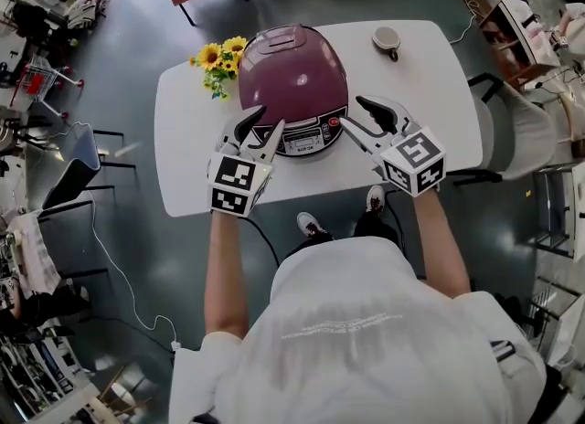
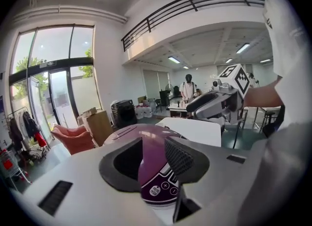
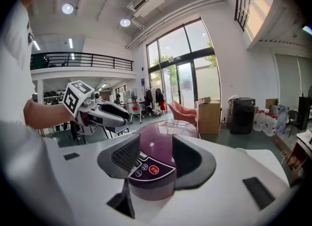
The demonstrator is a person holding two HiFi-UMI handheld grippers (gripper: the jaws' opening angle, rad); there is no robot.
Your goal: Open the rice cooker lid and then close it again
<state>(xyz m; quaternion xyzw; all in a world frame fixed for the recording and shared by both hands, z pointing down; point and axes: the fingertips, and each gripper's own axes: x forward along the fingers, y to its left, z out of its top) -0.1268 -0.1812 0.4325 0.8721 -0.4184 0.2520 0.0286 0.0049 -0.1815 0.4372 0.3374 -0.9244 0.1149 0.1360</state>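
Note:
A purple rice cooker (image 1: 292, 79) stands mid-table with its lid down and its control panel (image 1: 306, 137) facing me. My left gripper (image 1: 265, 125) sits at the cooker's front left, open, with nothing between its fingers. Through the left gripper view the cooker (image 2: 146, 157) shows in the gap of the jaws (image 2: 152, 159), apart from the pads. My right gripper (image 1: 358, 113) is at the front right, also open and empty. In the right gripper view the panel's red button (image 3: 153, 169) lies beyond the open jaws (image 3: 156, 157). Each gripper appears in the other's view: the right gripper (image 2: 214, 103), the left gripper (image 3: 105, 115).
The white table (image 1: 183, 139) also carries a bunch of sunflowers (image 1: 219, 58) left of the cooker and a cup (image 1: 387, 41) at the back right. A grey chair (image 1: 521, 130) stands at the table's right end. A black cord (image 1: 260, 235) hangs off the near edge.

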